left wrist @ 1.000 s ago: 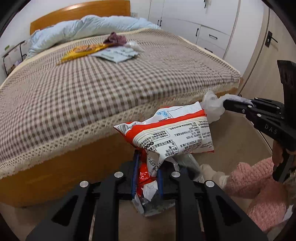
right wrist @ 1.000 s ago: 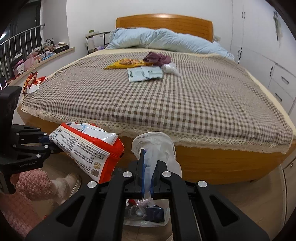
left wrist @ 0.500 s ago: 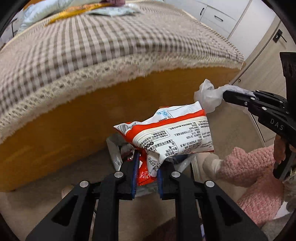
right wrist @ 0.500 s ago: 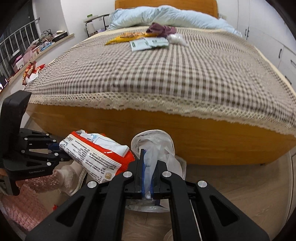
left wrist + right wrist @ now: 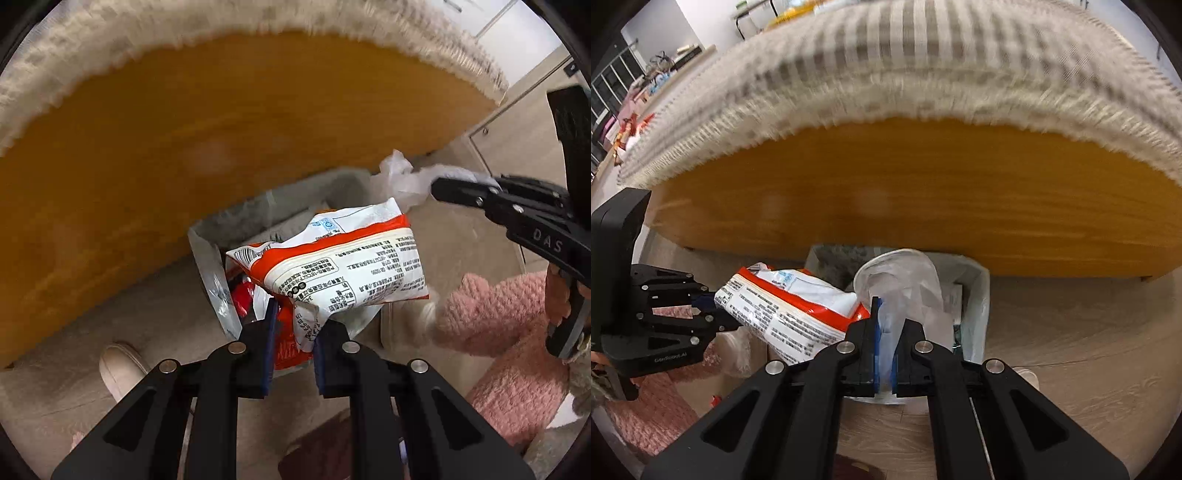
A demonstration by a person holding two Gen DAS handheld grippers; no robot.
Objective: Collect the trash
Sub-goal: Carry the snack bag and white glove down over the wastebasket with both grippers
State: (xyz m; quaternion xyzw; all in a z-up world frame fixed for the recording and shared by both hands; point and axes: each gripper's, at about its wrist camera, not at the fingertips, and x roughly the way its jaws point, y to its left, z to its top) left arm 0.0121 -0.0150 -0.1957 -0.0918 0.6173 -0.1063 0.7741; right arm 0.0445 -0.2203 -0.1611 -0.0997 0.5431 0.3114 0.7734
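1. Left gripper (image 5: 291, 332) clamped on the crumpled lower end of a red and white snack bag (image 5: 343, 258); bag's printed body sticking up and out above the jaws.
2. Right gripper (image 5: 884, 343) shut tight on a thin clear plastic bag (image 5: 901, 280); no gap visible between the pads beyond the film itself.
3. Both items hanging directly over a lined bin (image 5: 975, 295) standing on the floor just in front of the wooden bed frame (image 5: 886, 199), with wrappers already visible inside.
4. Step in hand, by the look of it: dropping both pieces into the bin.
5. To do it well:
   - Bring each load low, close to the rim, before letting go; light film drifts sideways if released high.
   - Keep the snack bag centred over the opening, since its wide body overhangs toward the near rim.
   - Tip it so the long end enters first.
   - Release one at a time to avoid the two grippers knocking, as they sit near each other.
   - Avoid snagging the liner's loose edge on a fingertip.
6. Writing:
   - "DAS" on the right gripper's body in the left view.
   - Pale lettering on the left gripper in the right view, too faint to read with confidence.
   - Dense small print, a table and round marks on the snack bag, not legible.
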